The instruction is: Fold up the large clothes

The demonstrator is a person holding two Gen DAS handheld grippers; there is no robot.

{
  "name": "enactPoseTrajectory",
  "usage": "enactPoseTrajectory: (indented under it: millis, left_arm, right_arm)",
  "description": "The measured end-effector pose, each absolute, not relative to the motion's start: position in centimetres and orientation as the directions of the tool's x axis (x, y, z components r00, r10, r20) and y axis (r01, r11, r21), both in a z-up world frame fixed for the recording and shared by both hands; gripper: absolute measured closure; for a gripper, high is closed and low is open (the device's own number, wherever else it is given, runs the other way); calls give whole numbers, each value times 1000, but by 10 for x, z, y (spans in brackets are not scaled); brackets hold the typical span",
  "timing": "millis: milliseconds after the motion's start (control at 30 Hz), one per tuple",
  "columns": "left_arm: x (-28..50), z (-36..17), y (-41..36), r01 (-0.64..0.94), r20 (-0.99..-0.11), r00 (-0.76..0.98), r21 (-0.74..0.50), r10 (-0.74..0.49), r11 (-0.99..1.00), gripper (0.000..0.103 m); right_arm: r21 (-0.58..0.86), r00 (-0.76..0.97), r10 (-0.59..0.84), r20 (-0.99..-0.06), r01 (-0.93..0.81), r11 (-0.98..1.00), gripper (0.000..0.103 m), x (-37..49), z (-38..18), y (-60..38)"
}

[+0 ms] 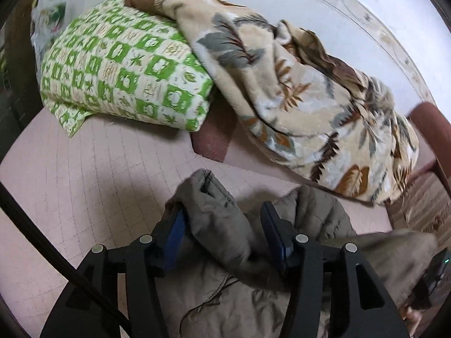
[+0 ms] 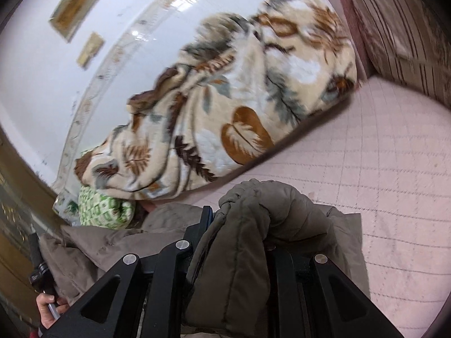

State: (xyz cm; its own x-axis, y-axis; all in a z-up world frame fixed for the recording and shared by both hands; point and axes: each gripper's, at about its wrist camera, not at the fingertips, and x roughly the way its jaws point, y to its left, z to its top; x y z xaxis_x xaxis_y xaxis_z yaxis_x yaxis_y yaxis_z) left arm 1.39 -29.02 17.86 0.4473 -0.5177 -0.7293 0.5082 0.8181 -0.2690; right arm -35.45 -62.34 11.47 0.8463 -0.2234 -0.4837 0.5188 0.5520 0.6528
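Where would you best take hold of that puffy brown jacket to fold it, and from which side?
By its bunched outer edges, as both grippers do now. The jacket is thick and quilted, so a gathered ridge fills the jaws better than flat cloth. The left gripper straddles one ridge from the near side; the right gripper has another. Coming from the near side probably keeps clear of the leaf-patterned blanket behind.

left claw (image 1: pixel 224 225): jaws apart, cloth between | right claw (image 2: pixel 239 219): clamped on cloth, 1 finger hidden

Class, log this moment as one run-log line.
left gripper: around jacket fold | right gripper: holds jacket | bed: blanket, pillow
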Motion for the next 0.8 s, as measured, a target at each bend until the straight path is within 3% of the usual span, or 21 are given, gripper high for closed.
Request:
enactPoseTrajectory:
  millis: [100, 267, 733, 800]
  left_arm:
    - [28, 186, -279, 486, -691, 475, -310, -545, 817, 44]
    - [38, 203, -256, 459, -660, 506, -338, -554, 822, 44]
    - [-46, 213, -279, 660, -641, 468, -204, -609, 723, 44]
    - [-56, 212, -284, 680, -644, 461, -186, -611, 709, 44]
  right_arm:
    - [680, 828, -202, -523, 548, 487, 78, -346, 96, -641]
    - [772, 849, -124, -513, 520, 365, 70, -347, 86, -663]
    - [907, 928, -29, -373, 371, 199, 54, -387, 118, -662]
    - [924, 938, -23, -347, 346, 166, 45, -391, 119, -662]
